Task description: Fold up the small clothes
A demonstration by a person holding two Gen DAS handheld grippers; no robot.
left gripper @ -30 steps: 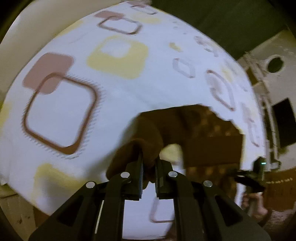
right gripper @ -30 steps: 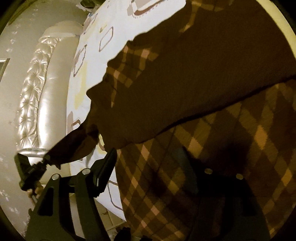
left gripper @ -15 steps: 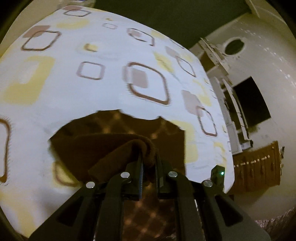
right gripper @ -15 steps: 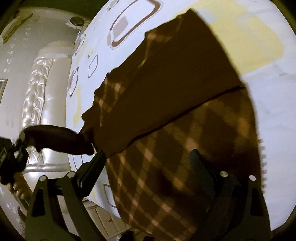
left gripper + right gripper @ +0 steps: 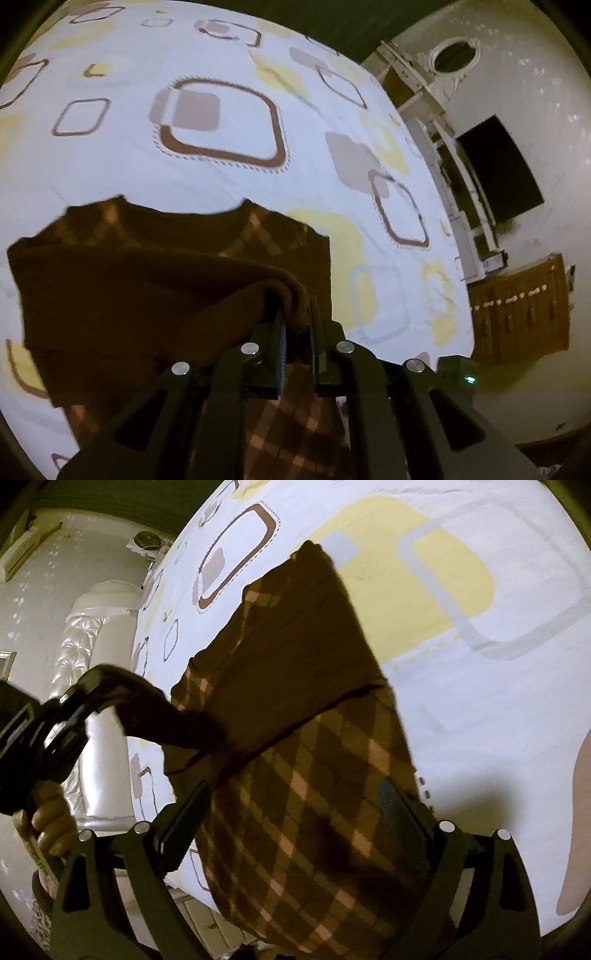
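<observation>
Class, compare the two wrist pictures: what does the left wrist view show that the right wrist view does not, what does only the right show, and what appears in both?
Only the left wrist view: the left gripper close up, jaws shut on a plain brown fold, plus a dark screen and wooden cabinet.

Only the right wrist view: the right gripper with jaws wide apart above the cloth, a tufted headboard, and the hand holding the other gripper.

Both: the brown diamond-patterned garment on the patterned bedsheet.

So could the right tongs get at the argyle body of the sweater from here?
Probably yes: the right tongs stand open just above the sweater, nothing between; the left tongs pinch only the sleeve, off to one side.
</observation>
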